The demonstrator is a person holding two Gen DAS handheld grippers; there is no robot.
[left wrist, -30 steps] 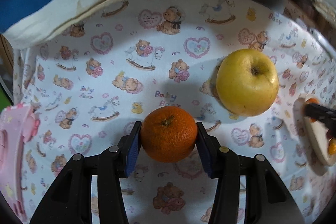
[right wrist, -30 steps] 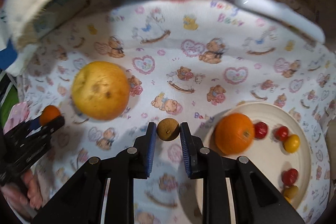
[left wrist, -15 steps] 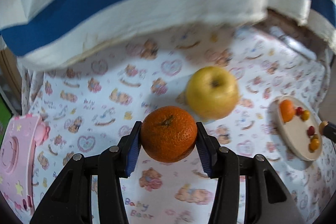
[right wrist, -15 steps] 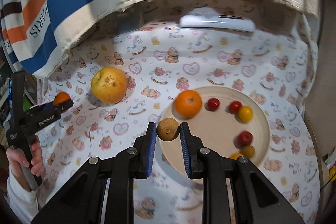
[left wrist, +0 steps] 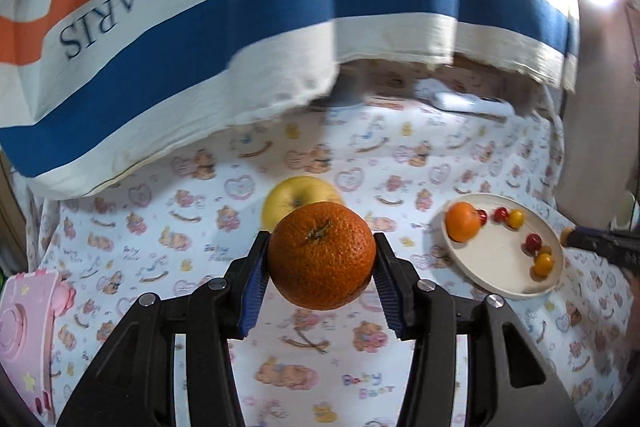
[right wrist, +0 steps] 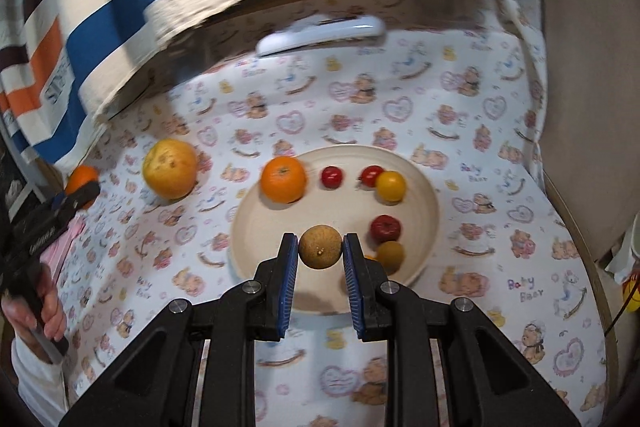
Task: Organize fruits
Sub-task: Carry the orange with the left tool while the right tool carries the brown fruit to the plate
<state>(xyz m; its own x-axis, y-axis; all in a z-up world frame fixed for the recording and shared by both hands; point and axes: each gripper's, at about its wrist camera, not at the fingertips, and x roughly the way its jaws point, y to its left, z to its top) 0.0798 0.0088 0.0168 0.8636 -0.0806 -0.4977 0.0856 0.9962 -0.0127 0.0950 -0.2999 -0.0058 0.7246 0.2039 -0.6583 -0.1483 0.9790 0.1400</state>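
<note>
My left gripper (left wrist: 321, 263) is shut on a large orange (left wrist: 322, 255) and holds it high above the printed cloth. A yellow apple (left wrist: 288, 197) lies on the cloth behind it, also seen in the right wrist view (right wrist: 170, 168). My right gripper (right wrist: 320, 251) is shut on a small brown round fruit (right wrist: 320, 246), held above the near side of a cream plate (right wrist: 256, 211). The plate holds an orange (right wrist: 283, 179), several small red and yellow tomatoes (right wrist: 390, 186) and another brown fruit (right wrist: 390, 255). The left gripper with its orange (right wrist: 80, 179) shows at the left edge.
A striped blue, orange and white towel (left wrist: 200, 39) hangs over the back. A white remote-like object (right wrist: 320, 35) lies at the far edge of the cloth. A pink toy (left wrist: 24, 327) sits at the left. The plate also shows at the right in the left wrist view (left wrist: 496, 275).
Both grippers have risen well above the cloth, each keeping its fruit. The right gripper has moved from beside the plate to over its near side.
</note>
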